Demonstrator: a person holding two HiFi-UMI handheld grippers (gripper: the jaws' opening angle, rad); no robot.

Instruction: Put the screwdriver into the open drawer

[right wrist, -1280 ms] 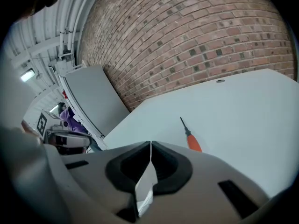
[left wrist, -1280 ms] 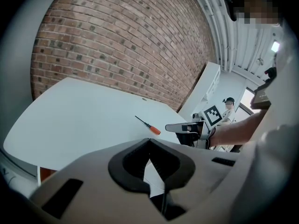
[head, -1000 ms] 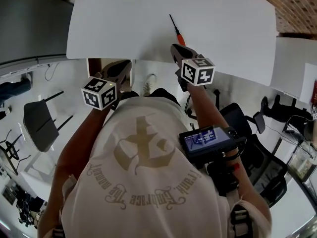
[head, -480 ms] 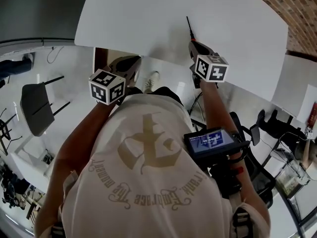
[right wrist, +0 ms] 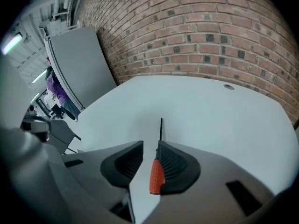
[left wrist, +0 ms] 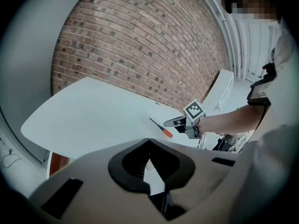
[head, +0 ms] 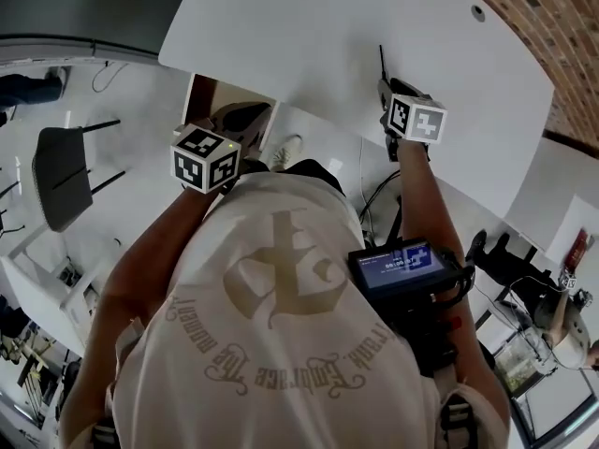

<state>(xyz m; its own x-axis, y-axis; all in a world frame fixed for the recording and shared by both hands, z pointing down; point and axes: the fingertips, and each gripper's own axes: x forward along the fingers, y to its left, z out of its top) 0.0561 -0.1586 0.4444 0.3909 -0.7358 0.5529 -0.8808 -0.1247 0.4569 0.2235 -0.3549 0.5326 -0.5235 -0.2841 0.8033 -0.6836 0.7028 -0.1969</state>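
The screwdriver (right wrist: 156, 174) has an orange handle and a thin black shaft, and lies on the white table (head: 309, 36). My right gripper (right wrist: 149, 143) is open around it, with the handle between the jaws against the right pad. In the head view only the shaft of the screwdriver (head: 382, 61) shows ahead of the right gripper (head: 385, 84). The open drawer (head: 208, 99) shows its brown inside under the table's near left edge. My left gripper (head: 245, 115) hovers just over it, jaws together and holding nothing. In the left gripper view, the screwdriver (left wrist: 162, 129) and the right gripper (left wrist: 180, 122) show beyond the left gripper (left wrist: 148, 141).
A brick wall (right wrist: 210, 36) runs behind the table. A grey partition (right wrist: 79, 64) stands at the table's left end. On the floor there is a dark chair (head: 61, 181) to my left and office chairs (head: 505, 260) to my right.
My right gripper has moved forward along the table over the screwdriver, so the orange handle now sits between its jaws. The left gripper stays near the drawer.
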